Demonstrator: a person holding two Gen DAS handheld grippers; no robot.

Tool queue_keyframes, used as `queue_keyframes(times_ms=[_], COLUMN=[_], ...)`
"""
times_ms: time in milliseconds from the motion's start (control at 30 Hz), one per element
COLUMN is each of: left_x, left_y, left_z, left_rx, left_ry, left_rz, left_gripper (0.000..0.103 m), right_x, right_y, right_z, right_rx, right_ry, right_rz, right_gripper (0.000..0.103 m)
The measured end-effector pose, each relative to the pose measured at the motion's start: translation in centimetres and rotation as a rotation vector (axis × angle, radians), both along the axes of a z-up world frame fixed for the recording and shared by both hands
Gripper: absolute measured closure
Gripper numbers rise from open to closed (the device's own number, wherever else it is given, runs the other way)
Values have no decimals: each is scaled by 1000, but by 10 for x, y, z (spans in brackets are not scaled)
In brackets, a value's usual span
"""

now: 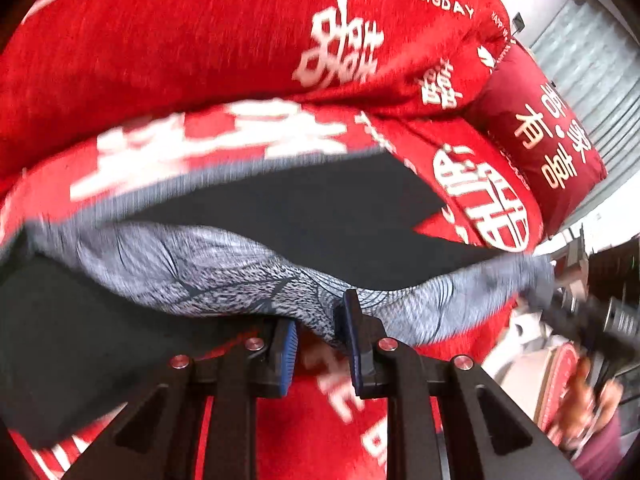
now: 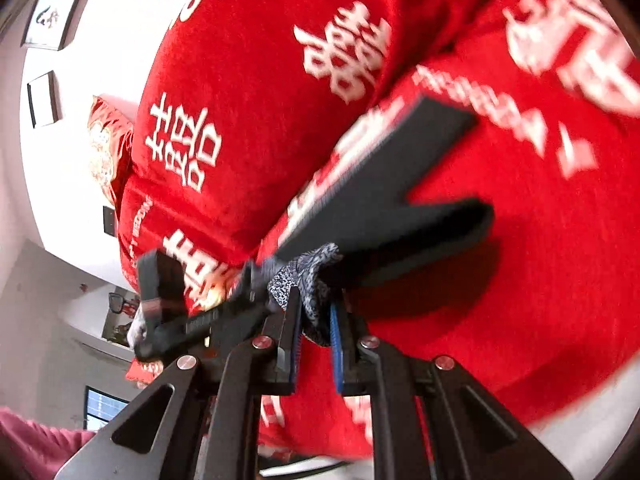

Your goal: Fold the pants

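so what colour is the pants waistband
Mottled grey-and-white knit on the waistband, against the dark pants; clearest in the left wrist view.

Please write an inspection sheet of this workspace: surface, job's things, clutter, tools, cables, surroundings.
Surface: bed with red cover, white print.
Job's things: pants, dark with grey patterned band, lifted off the cover; legs spread in right view.
Clutter: red quilt folded behind; dark red pillow.
Tools: left tool shut on the band; right tool shut on the band's other end.
Cables: nothing seen.
Surroundings: white wall, framed pictures, blinds, pink sleeve.
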State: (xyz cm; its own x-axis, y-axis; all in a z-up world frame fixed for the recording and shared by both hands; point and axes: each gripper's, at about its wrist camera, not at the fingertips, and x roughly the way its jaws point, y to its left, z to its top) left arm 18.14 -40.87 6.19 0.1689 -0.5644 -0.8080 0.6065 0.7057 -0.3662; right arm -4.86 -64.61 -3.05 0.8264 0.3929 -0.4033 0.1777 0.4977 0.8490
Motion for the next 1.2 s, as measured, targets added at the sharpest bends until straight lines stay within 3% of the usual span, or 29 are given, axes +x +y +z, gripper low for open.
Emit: queue_keyframes(times_ms=[133,267,300,333,367,467,533,600,633,667,733,900,1033,1133,1200], left_x=[43,79,85,89,91,97,102,101,99,98,93,82,77,80,83], left_y=[-22,-28,-26,-21,-15,4,19,42,53,67,102,192,246,278,300], left_z=[11,16,18,22,26,27,18,5,0,-6,-18,-37,-40,-44,-58], left_rx=[7,30,36,50,64,90,138,190,205,225,267,305,307,352,385], left_ry=[-61,-89,-102,-139,-186,-227,-224,-225,-226,-224,-212,-153,-146,-190,-162], left_rz=[22,48,57,78,101,106,134,163,174,189,232,384,481,526,557], left_gripper=[80,78,62,38,31,30,30,30,30,30,30,30,30,27,27], right_x=[63,129,144,153,162,179,184,178,169,159,140,120,138,157,168], right_y=[-51,-82,-87,-90,-93,-101,-105,-110,-113,-112,-105,-32,55,118,147], right_z=[19,14,9,5,0,-19,-28,-28,-23,-16,-7,-23,-42,-51,-62], right_rx=[-17,-8,2,3,-1,-11,-15,-24,-21,-18,-10,116,201,213,229], right_ry=[6,68,84,102,139,211,250,272,252,219,157,126,118,125,148], right_rz=[7,11,5,-1,1,-24,-33,-73,-103,-120,-97,111,278,372,407], right_gripper=[90,90,90,90,90,88,82,66,52,47,47,47,47,47,47])
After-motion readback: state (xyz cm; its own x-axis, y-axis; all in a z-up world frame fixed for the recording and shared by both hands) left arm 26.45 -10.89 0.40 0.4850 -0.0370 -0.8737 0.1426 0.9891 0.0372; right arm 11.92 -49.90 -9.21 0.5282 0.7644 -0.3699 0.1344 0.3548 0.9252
